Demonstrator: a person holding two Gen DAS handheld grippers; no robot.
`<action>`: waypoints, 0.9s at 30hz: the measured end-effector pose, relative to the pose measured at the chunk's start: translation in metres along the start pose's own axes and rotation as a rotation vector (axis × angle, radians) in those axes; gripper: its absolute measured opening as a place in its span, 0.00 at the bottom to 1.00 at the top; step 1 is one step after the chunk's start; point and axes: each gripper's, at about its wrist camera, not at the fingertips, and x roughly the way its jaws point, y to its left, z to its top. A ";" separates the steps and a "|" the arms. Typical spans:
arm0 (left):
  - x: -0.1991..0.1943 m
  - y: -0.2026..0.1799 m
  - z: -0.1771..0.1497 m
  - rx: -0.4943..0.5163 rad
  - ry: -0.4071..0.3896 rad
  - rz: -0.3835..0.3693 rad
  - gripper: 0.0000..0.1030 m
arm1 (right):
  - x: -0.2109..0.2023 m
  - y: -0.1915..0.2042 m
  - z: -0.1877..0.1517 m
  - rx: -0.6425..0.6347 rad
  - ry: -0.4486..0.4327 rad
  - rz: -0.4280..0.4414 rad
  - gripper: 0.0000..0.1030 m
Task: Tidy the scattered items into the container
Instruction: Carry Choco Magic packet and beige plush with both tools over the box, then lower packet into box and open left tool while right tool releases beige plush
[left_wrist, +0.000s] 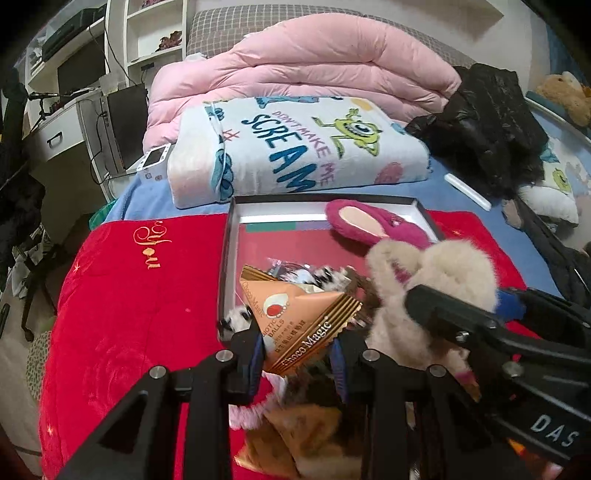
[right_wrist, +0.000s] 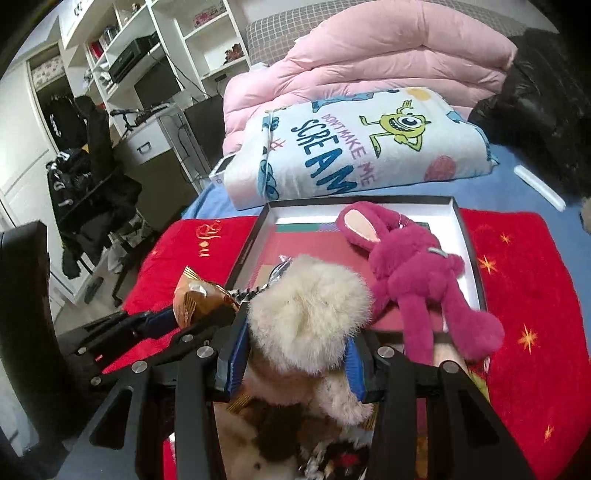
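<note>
The left gripper (left_wrist: 297, 356) pinches an orange snack packet (left_wrist: 301, 325) between its two fingers, at the near edge of the box (left_wrist: 226, 251). The right gripper (right_wrist: 295, 354) squeezes a fluffy cream toy (right_wrist: 310, 314), also at the near edge and just right of the packet. More small things lie in a heap under both. Farther in, a pink plush bunny (right_wrist: 410, 269) lies in the box, legs hanging over the near right rim. The box sits on a red blanket (left_wrist: 140, 288). Behind it lies a folded Scream towel (left_wrist: 295, 147), then a pink quilt (left_wrist: 314, 62).
</note>
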 end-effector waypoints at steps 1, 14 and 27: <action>0.007 0.004 0.003 -0.006 0.004 0.000 0.31 | 0.005 -0.001 0.003 -0.003 -0.003 -0.006 0.41; 0.090 0.011 0.051 0.042 0.020 -0.010 0.31 | 0.096 -0.026 0.053 0.006 0.000 -0.038 0.41; 0.159 0.032 0.090 0.031 0.082 0.034 0.31 | 0.166 -0.035 0.098 0.032 0.076 -0.086 0.41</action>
